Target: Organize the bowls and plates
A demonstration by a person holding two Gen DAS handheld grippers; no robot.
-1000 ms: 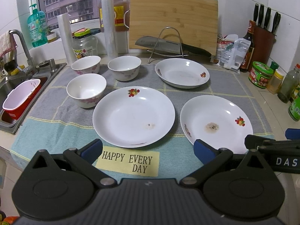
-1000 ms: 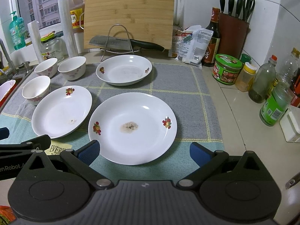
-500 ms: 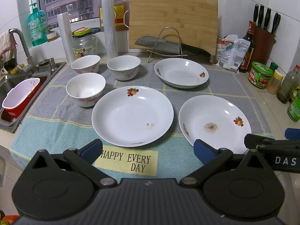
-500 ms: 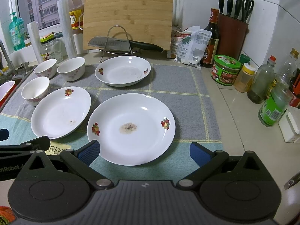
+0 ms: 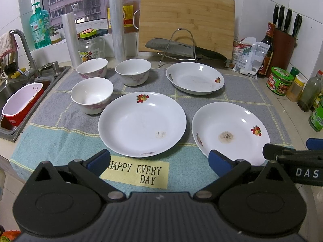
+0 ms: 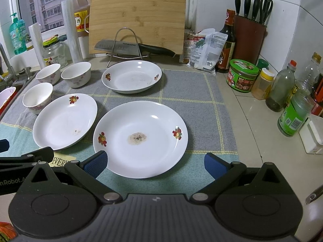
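Three white plates with fruit prints lie on a grey-and-teal mat (image 5: 60, 133): a middle plate (image 5: 141, 124) (image 6: 64, 121), a stained right plate (image 5: 230, 133) (image 6: 141, 139) and a far plate (image 5: 194, 78) (image 6: 132, 76). Three white bowls with pink flowers stand at the left: a near bowl (image 5: 91, 94) (image 6: 38, 97) and two behind, one on the left (image 5: 91, 68) (image 6: 48, 73) and one on the right (image 5: 133, 71) (image 6: 76, 74). My left gripper (image 5: 158, 163) stands open before the middle plate. My right gripper (image 6: 154, 164) is open, its fingers either side of the stained plate's near rim.
A sink (image 5: 12, 100) with a red-and-white basket (image 5: 22, 102) lies at the left. A cutting board (image 5: 186, 22), a cleaver on a wire rack (image 5: 181, 47), jars and bottles (image 6: 242, 78) and a knife block (image 6: 250, 36) line the back and right.
Both views have drifted slightly; the plates sit a touch further left and higher in frame. Both grippers stay open and nothing on the mat has moved.
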